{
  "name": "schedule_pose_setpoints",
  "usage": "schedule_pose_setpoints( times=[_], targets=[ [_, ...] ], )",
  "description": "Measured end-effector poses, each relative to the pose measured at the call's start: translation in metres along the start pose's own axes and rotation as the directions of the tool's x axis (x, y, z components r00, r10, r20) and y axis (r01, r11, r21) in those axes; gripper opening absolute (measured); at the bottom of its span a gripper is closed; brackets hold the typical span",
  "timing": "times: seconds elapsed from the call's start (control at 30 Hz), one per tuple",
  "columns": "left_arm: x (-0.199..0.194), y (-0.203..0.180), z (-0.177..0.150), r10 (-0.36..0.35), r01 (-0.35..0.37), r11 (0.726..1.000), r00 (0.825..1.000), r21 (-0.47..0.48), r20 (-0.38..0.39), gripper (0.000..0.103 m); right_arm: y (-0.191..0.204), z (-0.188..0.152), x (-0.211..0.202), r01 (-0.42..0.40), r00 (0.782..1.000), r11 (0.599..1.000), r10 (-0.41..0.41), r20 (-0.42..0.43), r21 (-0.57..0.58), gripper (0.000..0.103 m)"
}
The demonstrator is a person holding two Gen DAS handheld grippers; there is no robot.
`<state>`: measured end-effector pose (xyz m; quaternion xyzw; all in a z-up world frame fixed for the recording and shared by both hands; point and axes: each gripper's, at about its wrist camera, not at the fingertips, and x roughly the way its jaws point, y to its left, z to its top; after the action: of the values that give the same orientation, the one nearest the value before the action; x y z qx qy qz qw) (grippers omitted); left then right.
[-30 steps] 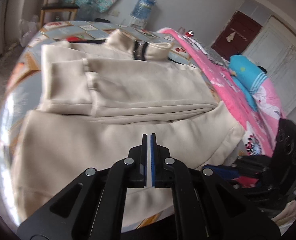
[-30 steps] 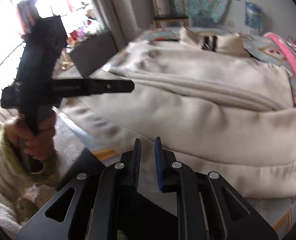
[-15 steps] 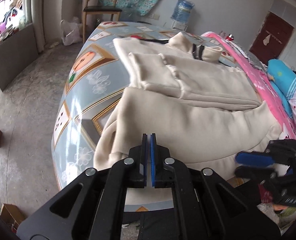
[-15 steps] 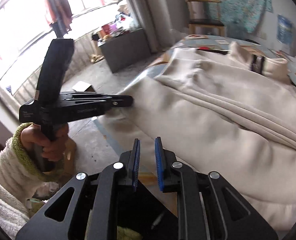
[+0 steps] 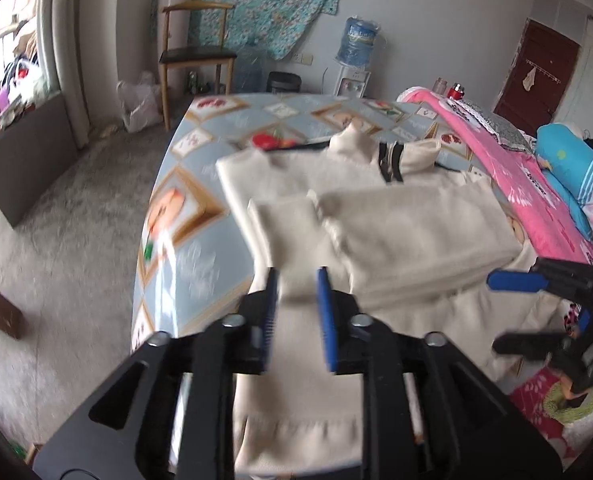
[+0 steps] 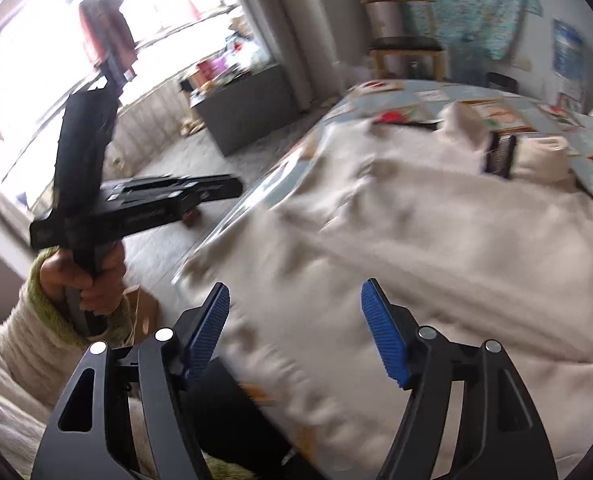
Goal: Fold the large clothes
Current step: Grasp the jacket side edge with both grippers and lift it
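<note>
A large cream jacket lies on the patterned table, sleeves folded across its body, dark striped collar at the far end. My left gripper is open and empty above the jacket's near hem. My right gripper is wide open and empty over the jacket near its lower left corner. The right gripper also shows in the left wrist view, at the right, jaws apart. The left gripper shows in the right wrist view, held in a hand at the left.
The table has a blue picture-print cover and a drop to the grey floor at the left. A pink bed runs along the right. A wooden chair and a water dispenser stand at the far wall.
Both grippers have opened; they were shut or nearly shut before. The left gripper has swung left and back along the jacket's hem, and the right one has moved left too.
</note>
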<state>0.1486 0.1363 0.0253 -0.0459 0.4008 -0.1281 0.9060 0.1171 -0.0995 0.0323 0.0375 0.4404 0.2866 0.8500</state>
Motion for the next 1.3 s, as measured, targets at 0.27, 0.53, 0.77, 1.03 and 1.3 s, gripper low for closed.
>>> schedule_pose_setpoints(
  times=[0.27,0.53,0.77,1.03,1.3],
  targets=[
    [0.085,-0.031,0.117,-0.03,0.03,1.0,0.995,-0.005,-0.09,0.071,-0.13,0.109,0.003,0.196,0.981,0.955,-0.195,-0.026,0.223,0.068],
    [0.206,-0.047,0.183,0.07,-0.065,0.997,0.976,0.029,-0.206,0.071,-0.218,0.176,0.073,0.28,0.957,0.933,-0.251,-0.149,0.228,0.068],
    [0.237,-0.064,0.166,0.065,-0.027,0.99,0.957,0.137,-0.282,0.071,-0.25,0.162,0.118,0.257,0.935,0.946,-0.191,-0.3,0.2,0.068],
    [0.247,-0.076,0.163,0.14,-0.052,0.95,0.952,0.309,-0.271,0.071,-0.252,0.157,0.118,0.196,0.925,0.974,-0.146,-0.35,0.114,0.065],
    [0.264,-0.098,0.179,0.186,-0.071,0.893,0.957,0.445,-0.221,0.038,-0.248,0.175,0.136,0.201,0.905,0.98,-0.187,-0.382,-0.003,0.011]
  ],
)
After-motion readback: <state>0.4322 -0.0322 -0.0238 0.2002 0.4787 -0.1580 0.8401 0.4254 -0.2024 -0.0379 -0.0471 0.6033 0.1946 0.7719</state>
